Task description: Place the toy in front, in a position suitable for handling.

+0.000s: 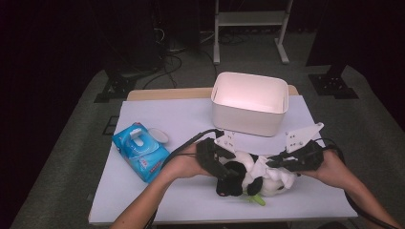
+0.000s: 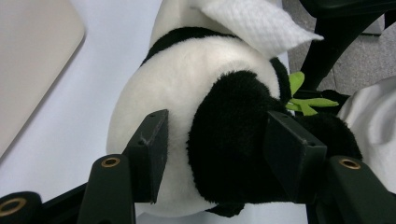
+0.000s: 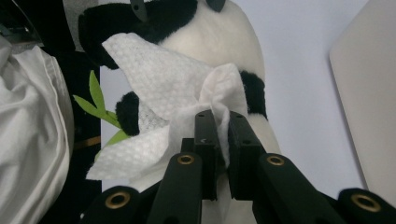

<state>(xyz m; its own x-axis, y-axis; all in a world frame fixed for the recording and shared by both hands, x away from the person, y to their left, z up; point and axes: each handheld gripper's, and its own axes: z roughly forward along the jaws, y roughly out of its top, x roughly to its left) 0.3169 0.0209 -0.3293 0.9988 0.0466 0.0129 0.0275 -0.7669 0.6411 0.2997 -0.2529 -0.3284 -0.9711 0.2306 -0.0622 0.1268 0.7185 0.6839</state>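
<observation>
L claw (image 2: 215, 154) is squeezing soft black-and-white plush panda (image 2: 205, 116), light, squashy; R claw (image 3: 223, 154) is pinching thin white wet wipe (image 3: 159, 88), limp, tearable.

This looks like a lab or recording studio rather than a home. A small table (image 1: 157, 195) with a white top stands alone on grey carpet (image 1: 62, 157), lit brightly while the surroundings stay dark. Black cables (image 1: 167, 62) trail over the floor behind it, black stand feet (image 1: 112, 88) sit at either side, and the legs of a white metal frame (image 1: 250, 28) rise at the back.
</observation>
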